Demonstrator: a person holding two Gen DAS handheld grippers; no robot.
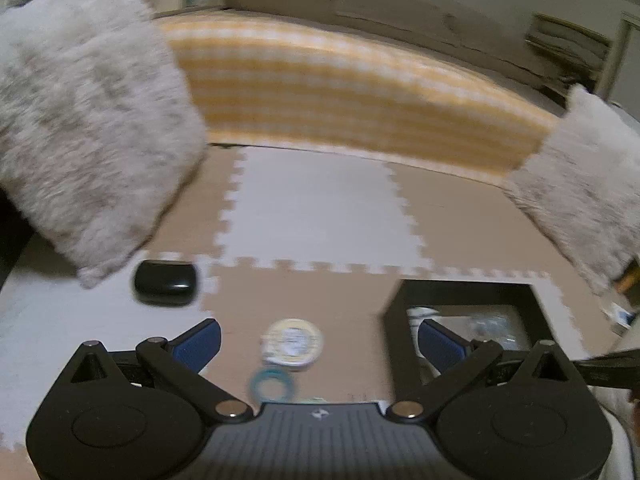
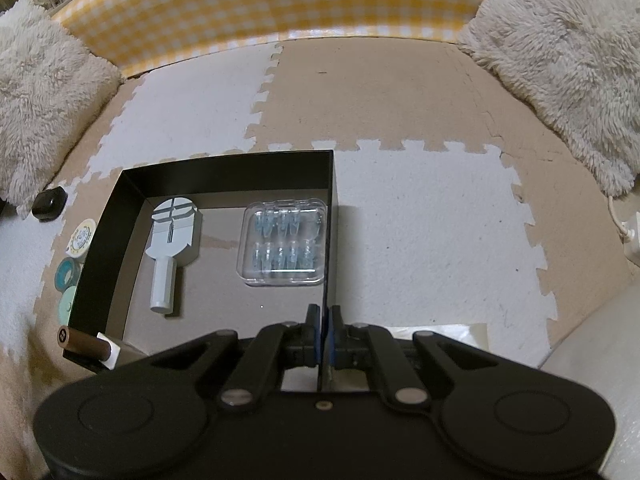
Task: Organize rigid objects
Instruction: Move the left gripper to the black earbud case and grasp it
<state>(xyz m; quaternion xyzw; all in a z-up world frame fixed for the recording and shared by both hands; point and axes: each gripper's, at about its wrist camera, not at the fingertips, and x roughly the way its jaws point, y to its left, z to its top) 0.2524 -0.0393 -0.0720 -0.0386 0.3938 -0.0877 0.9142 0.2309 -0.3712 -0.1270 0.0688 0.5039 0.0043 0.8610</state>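
Landmark: box [image 2: 224,176], black, open, on floor mat.

Left of box, still out: black case [image 2: 49,203] farthest; round tin [image 2: 83,237], teal ring [image 2: 66,276], pale green disc [image 2: 69,299] beside left wall; brown tube [image 2: 82,345] at near-left corner.

Inside box: grey tool [image 2: 172,240] left, clear case [image 2: 284,248] right.

Left gripper [image 1: 320,344] spread wide, empty, over tin. Right gripper [image 2: 323,322] clenched on right box wall.

Judged under halfway: two in, five left.

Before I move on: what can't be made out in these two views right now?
- Left wrist view: motion blur smears the round tin's label and the teal ring.
- Left wrist view: the left gripper hides the black box's contents.
- Right wrist view: the brown tube is partly behind the box's wall.
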